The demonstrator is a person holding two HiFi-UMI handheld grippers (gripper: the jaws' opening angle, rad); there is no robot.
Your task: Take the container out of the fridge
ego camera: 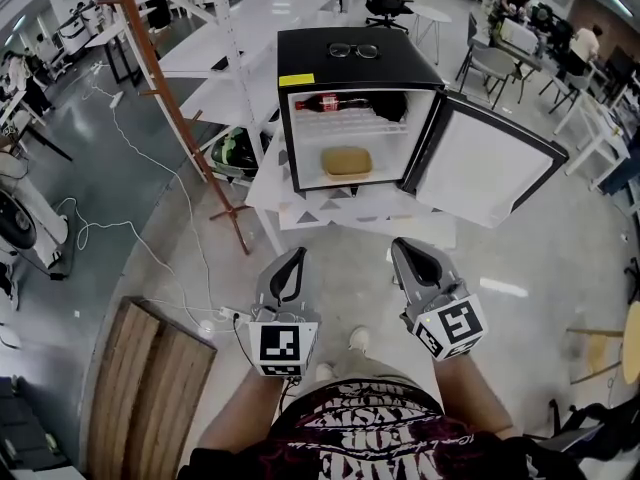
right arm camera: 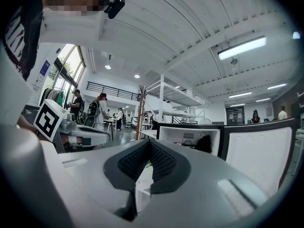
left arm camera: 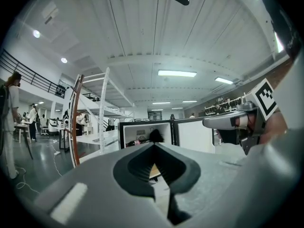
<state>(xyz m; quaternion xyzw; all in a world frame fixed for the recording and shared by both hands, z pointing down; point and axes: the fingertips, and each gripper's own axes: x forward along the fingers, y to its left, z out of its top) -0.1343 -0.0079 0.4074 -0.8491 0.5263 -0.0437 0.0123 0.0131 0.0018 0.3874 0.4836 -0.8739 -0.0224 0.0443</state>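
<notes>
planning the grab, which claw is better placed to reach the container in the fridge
Left, probably: the left claw lines up with the container; the open door stands on the right claw's side.

A glossy grey floor (ego camera: 60,168) spreads beneath long white tables (ego camera: 250,18) and a white shelving rack (right arm camera: 163,99). Strip lights (left arm camera: 176,73) glow on the ribbed white ceiling (left arm camera: 142,27), and tall windows (right arm camera: 71,63) brighten one side. A white cable (ego camera: 133,146) trails near a wooden board (ego camera: 150,388).
</notes>
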